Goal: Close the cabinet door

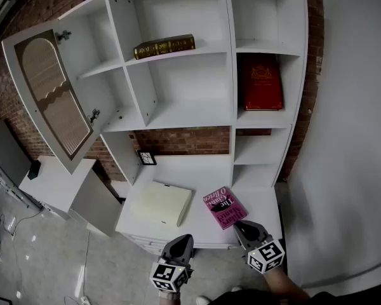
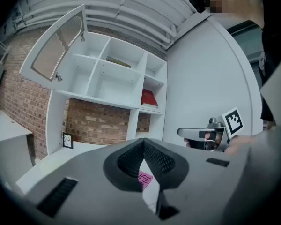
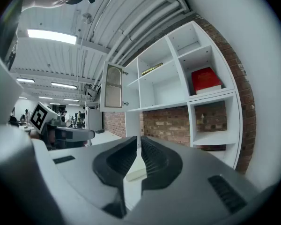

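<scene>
The white cabinet door [image 1: 51, 94] with an arched wood-grain panel hangs wide open at the upper left of the white shelf unit [image 1: 228, 116]. It also shows as the cabinet door [image 2: 56, 46] and the cabinet door [image 3: 113, 87] in both gripper views. My left gripper [image 1: 183, 240] and right gripper [image 1: 239, 226] are held level in front of the desk surface's front edge, far below the door. Both are shut with nothing between their jaws. The left gripper [image 2: 143, 149] and right gripper [image 3: 139, 142] point at the shelves.
A gold-brown book [image 1: 165, 46] lies on an upper shelf and a red book [image 1: 261, 82] stands in the right compartment. On the desk surface [image 1: 197, 170] lie a cream box [image 1: 160, 203] and a pink book [image 1: 225, 206]. A small framed picture [image 1: 147, 158] leans at the back. A grey wall [image 1: 349, 138] stands at right.
</scene>
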`<state>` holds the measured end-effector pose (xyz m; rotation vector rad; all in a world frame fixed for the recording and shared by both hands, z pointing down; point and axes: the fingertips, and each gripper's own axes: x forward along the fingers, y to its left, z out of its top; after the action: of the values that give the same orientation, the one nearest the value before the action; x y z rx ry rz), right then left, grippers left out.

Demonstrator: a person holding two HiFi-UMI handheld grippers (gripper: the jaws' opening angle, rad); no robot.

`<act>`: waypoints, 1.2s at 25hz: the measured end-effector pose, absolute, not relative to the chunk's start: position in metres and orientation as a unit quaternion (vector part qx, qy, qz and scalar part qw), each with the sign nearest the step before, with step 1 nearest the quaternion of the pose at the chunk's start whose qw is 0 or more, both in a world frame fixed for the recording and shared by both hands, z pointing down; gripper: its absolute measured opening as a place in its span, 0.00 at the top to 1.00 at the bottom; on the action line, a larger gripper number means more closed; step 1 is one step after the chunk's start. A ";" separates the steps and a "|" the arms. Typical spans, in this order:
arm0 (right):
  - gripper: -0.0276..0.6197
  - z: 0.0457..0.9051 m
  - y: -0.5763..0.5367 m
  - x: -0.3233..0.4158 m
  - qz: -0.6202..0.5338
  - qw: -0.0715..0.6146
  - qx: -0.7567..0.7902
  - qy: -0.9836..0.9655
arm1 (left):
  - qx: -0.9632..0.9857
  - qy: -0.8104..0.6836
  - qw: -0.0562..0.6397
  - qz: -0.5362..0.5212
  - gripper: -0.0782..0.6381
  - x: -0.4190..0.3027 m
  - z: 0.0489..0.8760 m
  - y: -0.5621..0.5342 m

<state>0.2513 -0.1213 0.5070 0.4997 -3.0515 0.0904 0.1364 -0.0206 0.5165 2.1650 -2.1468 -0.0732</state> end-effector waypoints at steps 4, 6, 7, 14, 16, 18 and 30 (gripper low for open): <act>0.90 0.510 -0.104 0.233 0.026 0.028 0.159 -0.986 | 0.709 -0.703 0.052 -0.023 0.88 0.120 0.524 -0.004; 0.90 0.510 -0.096 0.224 0.023 0.031 0.156 -0.987 | 0.707 -0.705 0.055 -0.028 0.88 0.112 0.526 0.005; 0.90 0.509 -0.092 0.220 0.021 0.032 0.155 -0.987 | 0.706 -0.705 0.055 -0.030 0.88 0.108 0.526 0.008; 0.90 0.505 -0.072 0.187 0.033 0.016 0.159 -0.987 | 0.699 -0.713 0.052 -0.034 0.88 0.069 0.528 0.039; 0.90 0.506 -0.065 0.174 0.041 0.013 0.159 -0.986 | 0.695 -0.716 0.052 -0.037 0.88 0.054 0.529 0.049; 0.90 0.507 -0.057 0.162 0.044 0.014 0.158 -0.986 | 0.693 -0.718 0.054 -0.039 0.88 0.041 0.531 0.059; 0.90 0.521 -0.072 0.086 0.055 0.018 0.144 -0.988 | 0.673 -0.736 0.060 -0.030 0.88 -0.037 0.540 0.058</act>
<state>0.0857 -0.0722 0.5205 0.4473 -3.0681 0.1693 -0.0367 0.0582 0.5405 2.0374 -2.2282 -0.0912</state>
